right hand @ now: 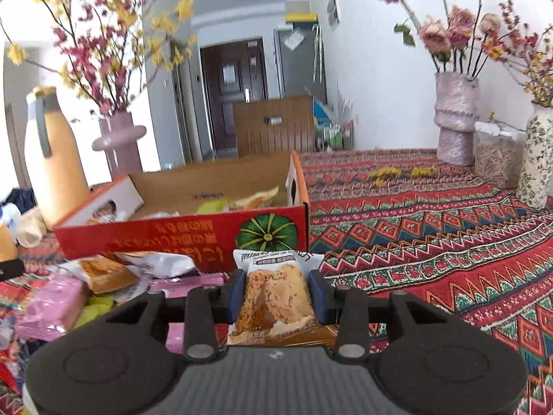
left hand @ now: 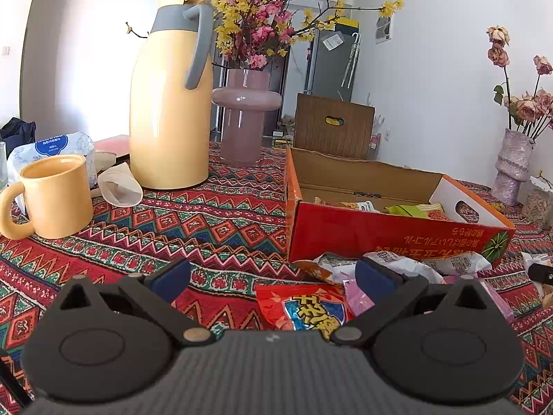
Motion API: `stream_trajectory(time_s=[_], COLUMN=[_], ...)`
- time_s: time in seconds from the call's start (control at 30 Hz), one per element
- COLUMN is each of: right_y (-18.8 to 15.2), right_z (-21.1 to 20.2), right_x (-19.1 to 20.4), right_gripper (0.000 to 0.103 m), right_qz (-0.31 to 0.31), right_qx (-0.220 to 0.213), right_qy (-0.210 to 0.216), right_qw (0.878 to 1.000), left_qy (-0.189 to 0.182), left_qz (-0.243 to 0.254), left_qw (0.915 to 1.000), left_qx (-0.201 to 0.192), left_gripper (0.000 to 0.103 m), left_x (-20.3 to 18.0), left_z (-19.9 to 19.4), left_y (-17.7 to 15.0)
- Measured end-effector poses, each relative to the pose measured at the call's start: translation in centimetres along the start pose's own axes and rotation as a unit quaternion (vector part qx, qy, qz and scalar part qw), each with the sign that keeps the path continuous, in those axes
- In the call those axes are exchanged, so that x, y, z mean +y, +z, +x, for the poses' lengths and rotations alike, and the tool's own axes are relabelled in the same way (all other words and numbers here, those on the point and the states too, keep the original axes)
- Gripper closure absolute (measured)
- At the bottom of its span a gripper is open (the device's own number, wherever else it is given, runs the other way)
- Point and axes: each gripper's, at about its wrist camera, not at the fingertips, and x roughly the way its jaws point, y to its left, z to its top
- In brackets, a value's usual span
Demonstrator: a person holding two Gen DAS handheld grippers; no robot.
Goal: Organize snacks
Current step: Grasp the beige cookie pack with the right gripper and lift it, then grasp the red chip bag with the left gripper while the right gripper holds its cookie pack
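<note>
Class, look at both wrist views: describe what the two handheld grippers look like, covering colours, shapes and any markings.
The left gripper and the right gripper look alike: a dark grey ribbed body, two rounded matte black housings with a circular recess each, black link arms on silver pivot pins, and dark blue pads on the fingertips. A small white mark sits on the body. No cables, sleeves or hands show.

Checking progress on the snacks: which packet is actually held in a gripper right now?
The brown crispy-snack packet, clamped in the right gripper. The other packets lie loose before the red box.
</note>
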Motion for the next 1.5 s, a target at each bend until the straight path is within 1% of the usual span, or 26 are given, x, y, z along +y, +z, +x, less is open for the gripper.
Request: stream_trajectory(time_s=[0.07,0.13,0.5,0.73,0.87,1.07,1.17,1.37,1.5], right_y=[-0.3,-0.7,-0.8,-0.8,-0.8,-0.8,-0.9,-0.9,-0.9], right_z=[-0.3,-0.2,0.2,0.5,0.4,0.2,0.0,-0.1,-0.3], right_x=[0.4,0.7,0.4,-0.1,-0.4,-0.8,-0.8,-1.1,-1.3], right_gripper=[0.065,0.065,0.064,0.064,0.064,0.064,0.064,0.064,0.064], right_qz=[-0.005,-0.013,0.0,0.015,0.025,0.036,0.039,0.047,0.052], right_qx=[-0.013,-0.017,-0.011,-0.004,-0.009,-0.016,-0.021,-0.027,-0.033], right_qy=[0.0,-0.001,0.012,0.023,0.028,0.041,0.045,0.055,0.063], right_qw=[1.0,1.0,1.0,1.0,0.999,0.998,0.998,0.997,0.996], left_qy=[0.001,0.002,0.006,0.017,0.022,0.007,0.004,-0.004,-0.005], left_qz=[0.001,0.001,0.006,0.012,0.021,0.023,0.034,0.055,0.065], left_qw=[1.0,1.0,1.0,0.9998,0.9995,0.9995,0.9992,0.9974,0.9944], left_qx=[0.0,0.0,0.001,0.003,0.009,0.021,0.021,0.047,0.083], left_gripper=[0.0,0.0,0.0,0.0,0.0,0.0,0.0,0.0,0.0], left_x=[0.0,0.0,-0.1,-0.3,-0.5,-0.9,-1.4,-2.8,-3.6], left_z=[0.0,0.0,0.1,0.1,-0.1,-1.2,-1.9,-2.3,-2.1], left_y=[0.0,0.0,0.0,0.0,0.5,1.0,0.9,0.6,-0.4])
